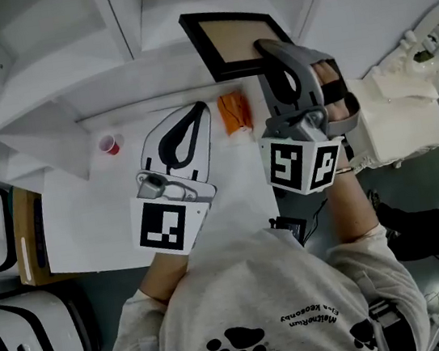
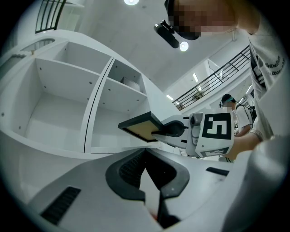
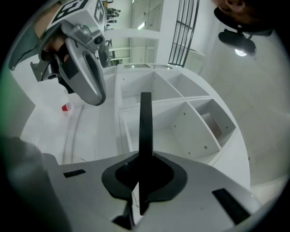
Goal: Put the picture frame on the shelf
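Frame (image 1: 236, 41) sat clenched in your right tongs (image 1: 263, 47), left tongs (image 1: 197, 112) closed empty; you likely needed it level entering the shelf (image 1: 118, 14).

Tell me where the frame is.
In the head view, the frame is at upper right, clamped edge-on in the right gripper and held up in front of the white shelf.
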`<state>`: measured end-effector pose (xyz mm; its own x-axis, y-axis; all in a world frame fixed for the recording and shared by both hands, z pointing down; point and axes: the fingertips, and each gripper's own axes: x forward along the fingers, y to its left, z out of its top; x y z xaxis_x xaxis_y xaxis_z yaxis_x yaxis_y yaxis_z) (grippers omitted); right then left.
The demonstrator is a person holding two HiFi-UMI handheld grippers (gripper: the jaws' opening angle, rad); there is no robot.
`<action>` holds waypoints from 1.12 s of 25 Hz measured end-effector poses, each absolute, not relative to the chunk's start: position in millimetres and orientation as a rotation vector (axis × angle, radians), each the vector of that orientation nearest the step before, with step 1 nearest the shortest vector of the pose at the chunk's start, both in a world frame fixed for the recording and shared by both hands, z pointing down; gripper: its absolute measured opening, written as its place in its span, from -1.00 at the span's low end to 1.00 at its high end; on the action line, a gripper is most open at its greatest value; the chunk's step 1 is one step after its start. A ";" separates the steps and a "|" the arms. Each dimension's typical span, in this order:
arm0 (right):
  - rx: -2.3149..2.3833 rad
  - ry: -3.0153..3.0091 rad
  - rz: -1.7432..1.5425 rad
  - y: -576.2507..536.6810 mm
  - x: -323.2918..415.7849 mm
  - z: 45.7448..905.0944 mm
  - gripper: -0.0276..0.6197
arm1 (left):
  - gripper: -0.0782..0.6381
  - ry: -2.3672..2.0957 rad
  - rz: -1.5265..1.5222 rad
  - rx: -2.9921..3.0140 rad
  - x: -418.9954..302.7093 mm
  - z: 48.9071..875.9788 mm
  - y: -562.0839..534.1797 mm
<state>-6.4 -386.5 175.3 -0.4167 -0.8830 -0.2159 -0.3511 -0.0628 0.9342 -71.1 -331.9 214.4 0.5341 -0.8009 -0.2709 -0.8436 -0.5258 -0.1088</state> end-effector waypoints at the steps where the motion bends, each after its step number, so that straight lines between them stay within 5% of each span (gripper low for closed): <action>1: 1.297 -1.732 -1.487 -389.8 -7.0 177.0 -0.77 | -0.73 1.387 0.276 -2.549 -70.4 214.4 -332.0; 28: 1.020 -1.627 -1.376 -432.7 -27.4 204.0 -0.77 | -0.73 1.243 0.249 -2.533 -30.9 190.9 -367.6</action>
